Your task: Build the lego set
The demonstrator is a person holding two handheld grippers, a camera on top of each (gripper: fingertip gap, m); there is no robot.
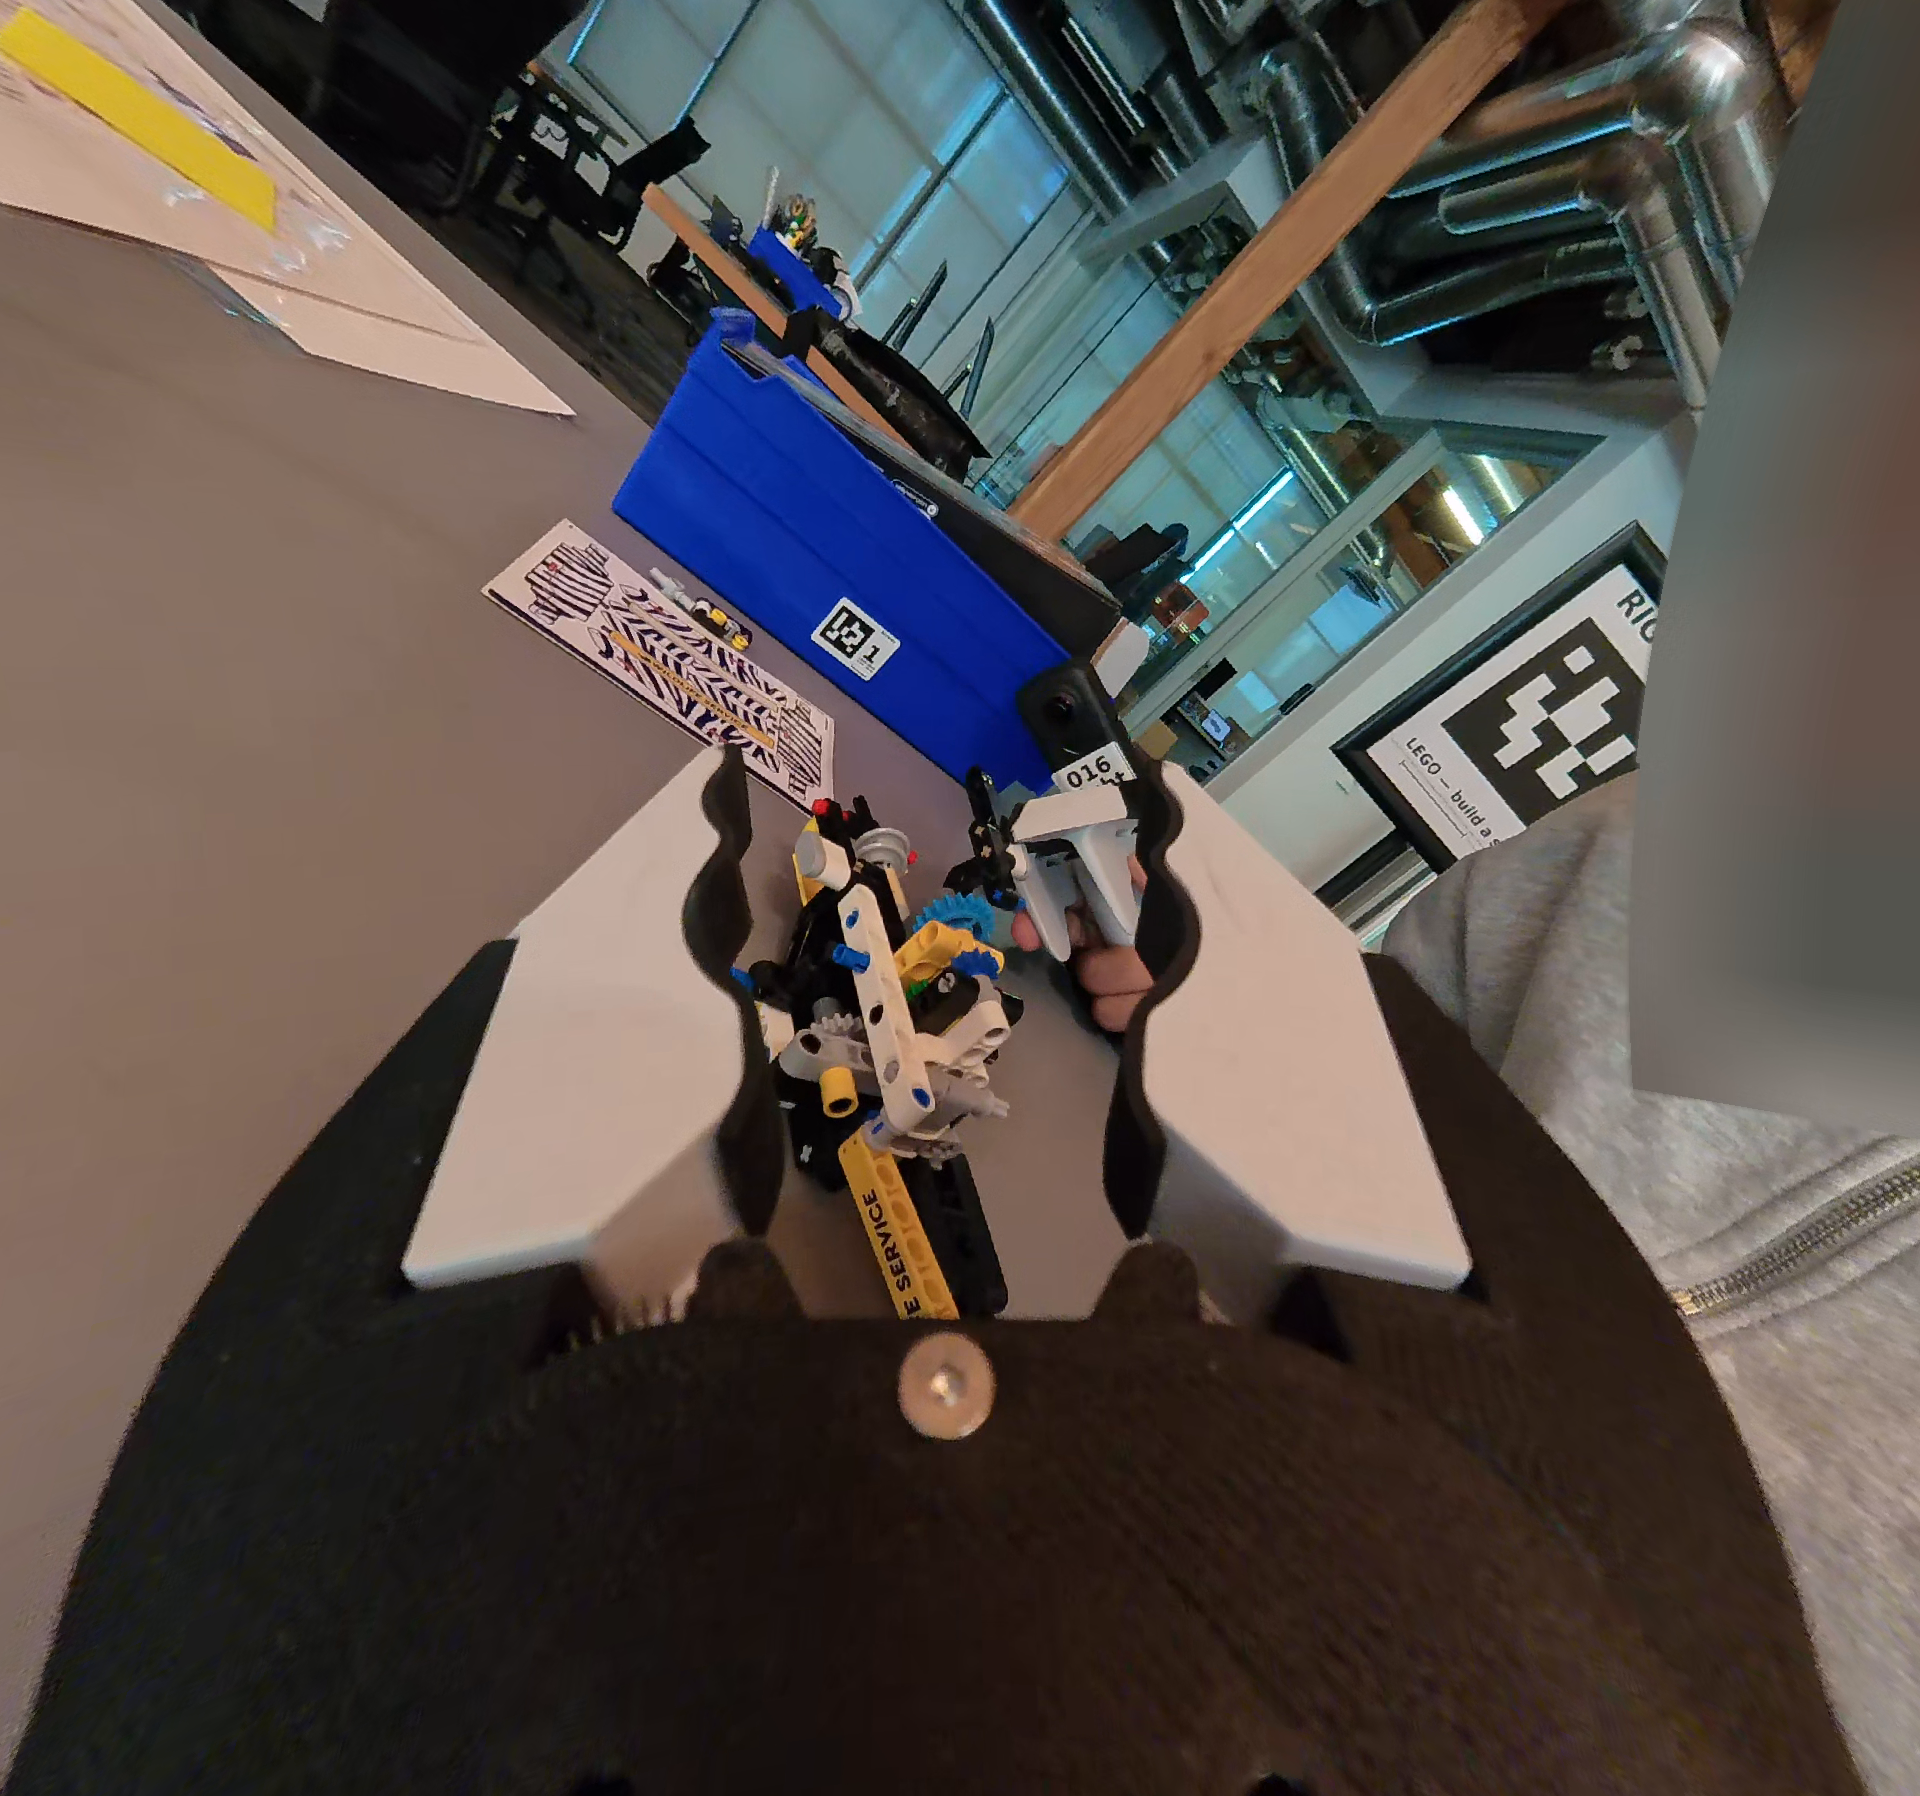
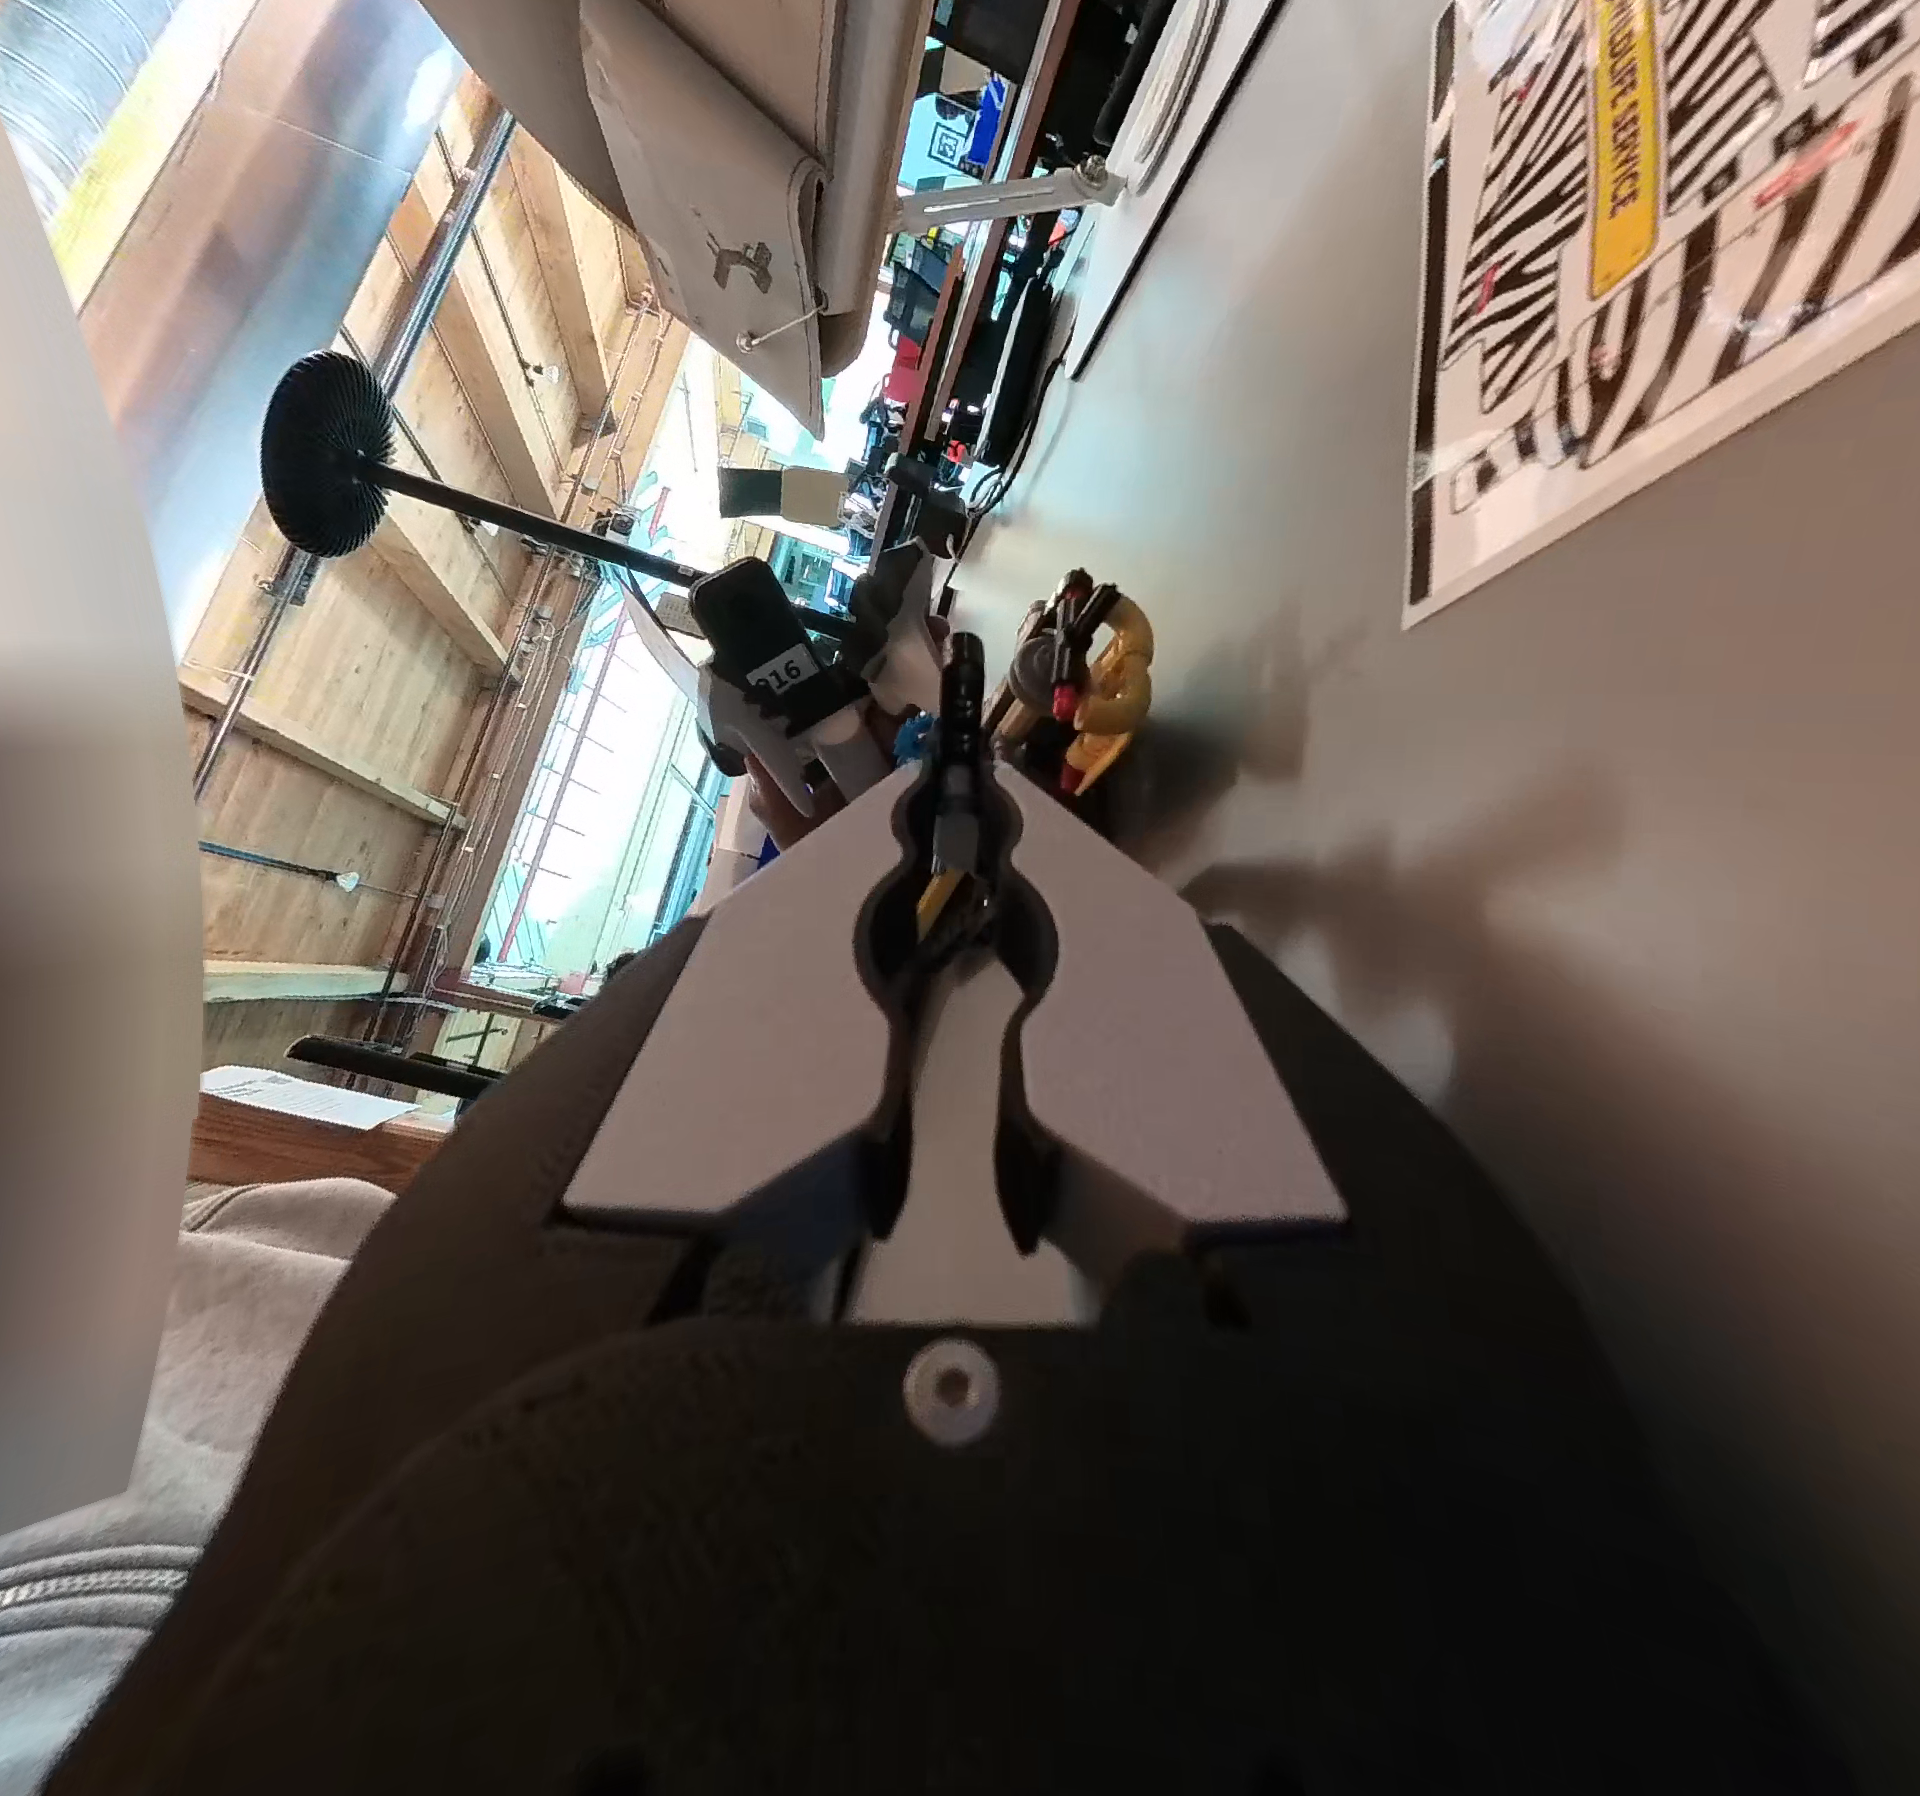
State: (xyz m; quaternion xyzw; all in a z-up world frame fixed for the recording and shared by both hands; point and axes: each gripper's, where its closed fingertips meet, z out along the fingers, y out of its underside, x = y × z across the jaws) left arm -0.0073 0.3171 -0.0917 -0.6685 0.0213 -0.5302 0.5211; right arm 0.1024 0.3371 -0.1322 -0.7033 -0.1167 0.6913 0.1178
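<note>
Lego model [image 1: 883,1040] sits on the grey table [image 1: 260,707], between the spread fingers of the left gripper [image 1: 940,1008], untouched: yellow beam, white beam with blue pins, grey and blue gears, black frame. Right gripper [image 2: 956,832] pinches a thin black lego piece [image 2: 958,738] just beside the model.

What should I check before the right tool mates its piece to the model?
1. Right tool shut on the black piece: ok.
2. Left tool gripping the lego model: not ok, jaws open, model lies between them.
3. Model resting on the table: ok.
4. Black piece lined up with its socket: cannot tell.
5. Sticker sheet out of the way: ok, it lies beyond the model.
6. Blue bin clear of both tools: ok.
</note>
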